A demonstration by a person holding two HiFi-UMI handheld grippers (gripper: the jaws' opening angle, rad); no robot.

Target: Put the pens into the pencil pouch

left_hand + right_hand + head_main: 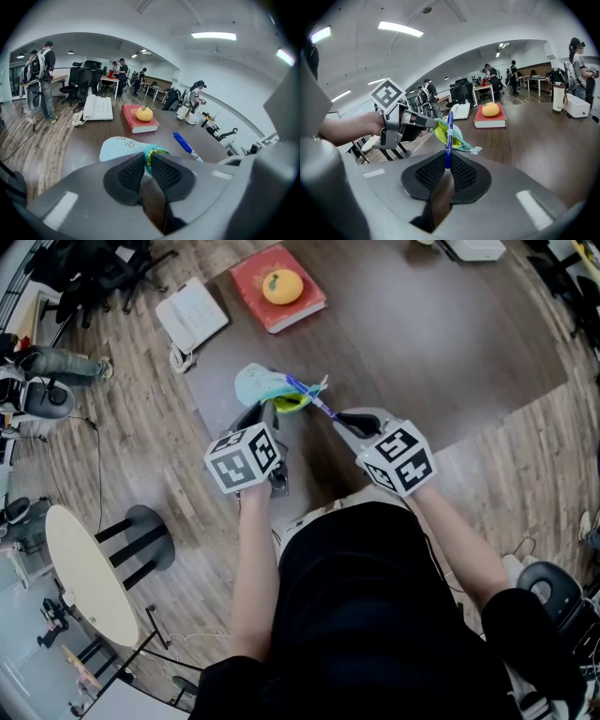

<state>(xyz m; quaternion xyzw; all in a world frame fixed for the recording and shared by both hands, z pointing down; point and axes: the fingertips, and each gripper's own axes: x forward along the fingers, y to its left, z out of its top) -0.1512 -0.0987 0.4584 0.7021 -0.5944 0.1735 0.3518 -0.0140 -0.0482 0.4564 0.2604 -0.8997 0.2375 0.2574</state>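
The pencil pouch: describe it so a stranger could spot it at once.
On the dark brown table, look nearer the person than the red book and white telephone. There the left gripper pinches the pencil pouch by its open mouth. It alone is soft pale-blue fabric with a yellow-green lining.

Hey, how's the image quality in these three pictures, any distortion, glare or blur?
Head view: evenly lit, sharp, slightly bowed at the edges. Left gripper view: heavy fisheye, dark corners, ceiling light blown out. Right gripper view: same fisheye, blue pen crisp.
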